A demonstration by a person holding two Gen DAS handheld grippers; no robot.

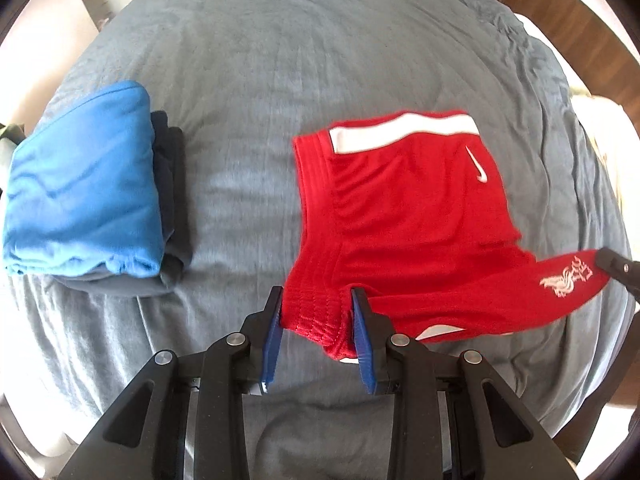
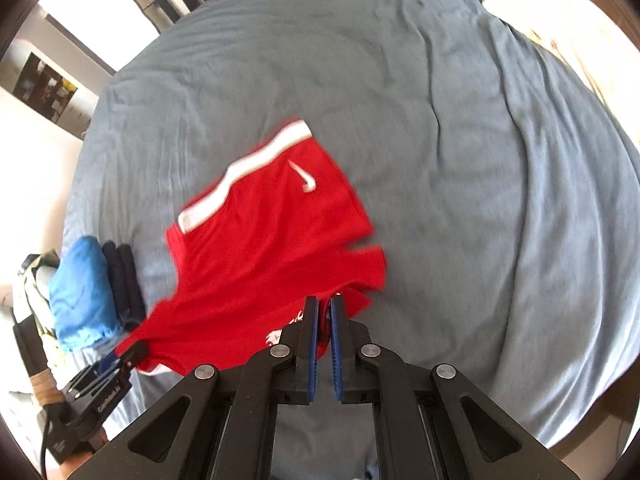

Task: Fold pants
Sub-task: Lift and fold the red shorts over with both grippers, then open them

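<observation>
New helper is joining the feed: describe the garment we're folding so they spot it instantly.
On the grey bedspread, right of the folded pile topped by blue cloth, lie red shorts. Only they are red, with a white stripe, and pinched at their near edge by both hand-held grippers.

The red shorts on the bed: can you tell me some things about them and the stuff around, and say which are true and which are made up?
1. Both grippers hold the red shorts. True: the left gripper pinches the bunched waistband and the right gripper pinches a leg edge.
2. The shorts have a white stripe. True.
3. The folded blue garment lies on top of the shorts. False: it sits apart, on a dark folded garment.
4. The bed cover is yellow. False: it is grey-blue.
</observation>
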